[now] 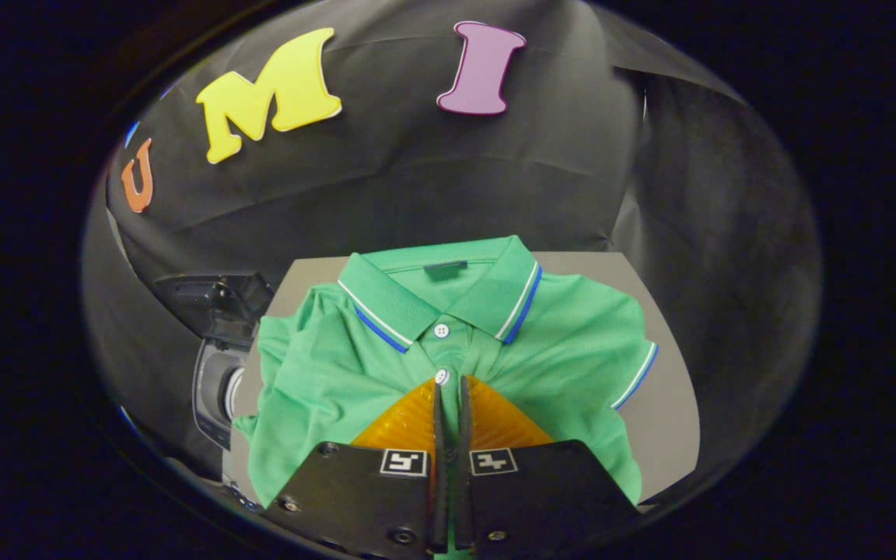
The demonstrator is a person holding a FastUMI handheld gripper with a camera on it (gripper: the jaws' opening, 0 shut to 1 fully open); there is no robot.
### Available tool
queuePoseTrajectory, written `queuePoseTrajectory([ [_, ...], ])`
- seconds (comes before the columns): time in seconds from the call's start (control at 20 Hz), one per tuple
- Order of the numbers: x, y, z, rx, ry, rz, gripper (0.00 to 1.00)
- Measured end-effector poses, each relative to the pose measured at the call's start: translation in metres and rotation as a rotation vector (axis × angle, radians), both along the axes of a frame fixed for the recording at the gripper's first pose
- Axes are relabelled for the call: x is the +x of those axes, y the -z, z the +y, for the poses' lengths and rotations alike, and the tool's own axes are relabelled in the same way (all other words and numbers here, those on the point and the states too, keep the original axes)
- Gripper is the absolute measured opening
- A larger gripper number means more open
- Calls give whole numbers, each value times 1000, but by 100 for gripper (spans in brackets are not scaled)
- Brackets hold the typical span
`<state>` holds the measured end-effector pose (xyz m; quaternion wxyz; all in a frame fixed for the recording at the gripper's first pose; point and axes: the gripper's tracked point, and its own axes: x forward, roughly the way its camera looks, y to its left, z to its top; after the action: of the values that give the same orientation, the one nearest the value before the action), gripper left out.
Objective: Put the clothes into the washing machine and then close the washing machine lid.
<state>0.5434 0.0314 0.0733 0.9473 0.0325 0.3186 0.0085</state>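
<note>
Soft, light polo shirt (448, 350) lies under the gripper (449, 381), fingers nearly closed, seemingly pinching placket fabric; bunching there suits.

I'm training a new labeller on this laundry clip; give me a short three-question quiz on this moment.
1. True or false: the green polo shirt with blue-and-white trimmed collar lies on the flat grey tabletop.
2. The gripper fingers are: A) spread wide, B) nearly together over the shirt's placket, C) on a sleeve.
3. Which side of the shirt is the dark washing machine with its raised lid on, in the gripper view?

Key: 1 true; 2 B; 3 the left, beside the table edge.
</note>
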Motion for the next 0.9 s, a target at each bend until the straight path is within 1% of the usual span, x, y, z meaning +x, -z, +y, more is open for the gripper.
queuePoseTrajectory([
  [0.1,-10,-6,5,45,5,-37,6],
  [0.25,-34,-30,18,97,0,-113,6],
  [0.35,-46,-51,29,101,-18,-169,6],
  [0.55,-81,-96,59,168,-55,-283,6],
  [0.75,-115,-138,87,197,-103,-386,6],
  [0.9,-133,-168,111,178,-138,-454,6],
])
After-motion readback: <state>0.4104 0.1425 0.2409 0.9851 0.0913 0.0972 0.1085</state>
